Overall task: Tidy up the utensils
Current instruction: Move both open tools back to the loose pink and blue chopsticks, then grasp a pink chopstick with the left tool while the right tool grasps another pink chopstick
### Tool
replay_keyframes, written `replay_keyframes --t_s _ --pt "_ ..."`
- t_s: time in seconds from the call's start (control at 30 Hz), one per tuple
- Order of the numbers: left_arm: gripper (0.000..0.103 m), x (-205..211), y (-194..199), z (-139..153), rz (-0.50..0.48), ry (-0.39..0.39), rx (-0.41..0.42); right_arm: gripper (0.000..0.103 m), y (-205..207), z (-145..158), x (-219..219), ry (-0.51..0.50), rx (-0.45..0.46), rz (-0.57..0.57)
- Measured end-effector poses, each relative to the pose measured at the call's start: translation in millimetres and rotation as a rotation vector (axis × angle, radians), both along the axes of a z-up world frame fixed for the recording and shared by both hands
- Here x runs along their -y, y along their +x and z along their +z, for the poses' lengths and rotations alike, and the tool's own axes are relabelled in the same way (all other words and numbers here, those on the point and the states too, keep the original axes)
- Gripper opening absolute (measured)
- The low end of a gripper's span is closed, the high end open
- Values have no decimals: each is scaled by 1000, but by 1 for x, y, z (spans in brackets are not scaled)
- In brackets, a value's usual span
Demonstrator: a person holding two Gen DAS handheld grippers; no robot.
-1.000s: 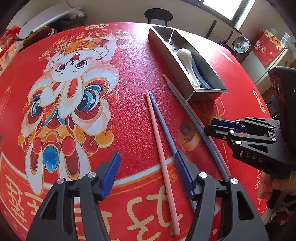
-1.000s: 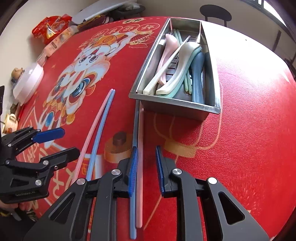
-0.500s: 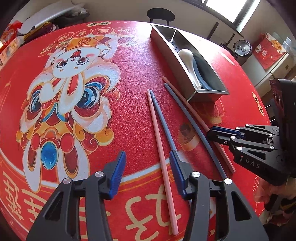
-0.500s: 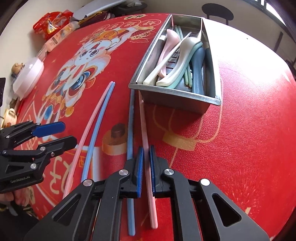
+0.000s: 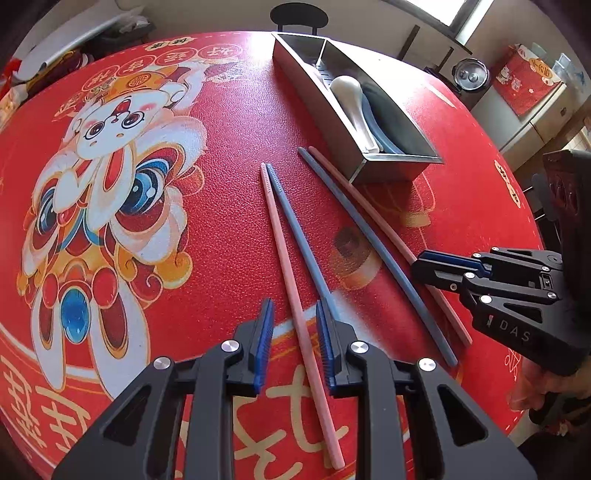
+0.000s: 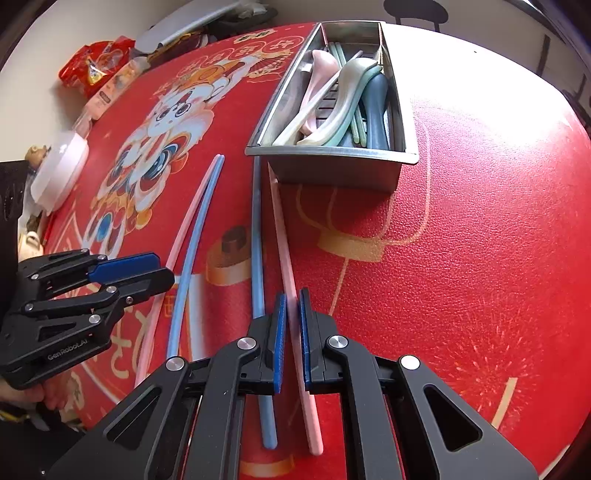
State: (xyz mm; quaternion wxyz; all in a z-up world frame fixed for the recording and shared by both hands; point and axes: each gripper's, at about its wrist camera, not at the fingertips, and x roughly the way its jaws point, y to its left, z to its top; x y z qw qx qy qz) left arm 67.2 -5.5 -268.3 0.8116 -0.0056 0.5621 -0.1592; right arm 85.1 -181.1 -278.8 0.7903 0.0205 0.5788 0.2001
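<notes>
Two pairs of chopsticks lie on the red mat. My left gripper [image 5: 295,317] is partly open, its jaws standing either side of a pink chopstick [image 5: 291,266]; the blue-grey chopstick [image 5: 295,236] beside it runs under the right finger. My right gripper [image 6: 292,306] is shut on the other pink chopstick [image 6: 282,236], low on the mat. That pair's blue chopstick [image 6: 256,236] lies just left of it, outside the jaws. The steel utensil tray [image 6: 332,171] holds several spoons and chopsticks.
The tray also shows in the left wrist view [image 5: 391,168] at the far right of the mat. A white bowl [image 6: 59,170] and snack packets [image 6: 96,66] sit at the mat's left edge. A chair [image 5: 298,16] stands behind the table.
My left gripper has narrowed around the pink chopstick of the left pair. My right gripper closed from open onto the pink chopstick of the right pair, which shifted apart from its blue partner.
</notes>
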Motion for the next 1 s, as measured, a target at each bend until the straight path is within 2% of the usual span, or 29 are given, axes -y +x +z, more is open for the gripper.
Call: replay_keyframes --t_s 0.2,0.27,0.3,0.43,0.53,0.87,1.0 --pt "22 9 -1 -1 -38 46 23 7 -1 -1 1 7 1 -4" --pt "9 14 -1 -2 -47 111 38 7 -1 -1 1 10 0 -6" --pt "8 15 0 -2 -46 121 35 7 -1 -1 1 10 -1 -7" --pt "6 10 3 -3 -32 108 10 7 -1 0 1 12 -3 -6" --pt "6 -5 3 -3 3 69 -13 7 -1 0 1 12 -4 -7" --pt "7 -40 1 -3 94 45 -34 7 1 0 1 9 -13 -4" --pt "7 -36 -2 -4 72 87 -14 7 1 0 0 0 -16 -4"
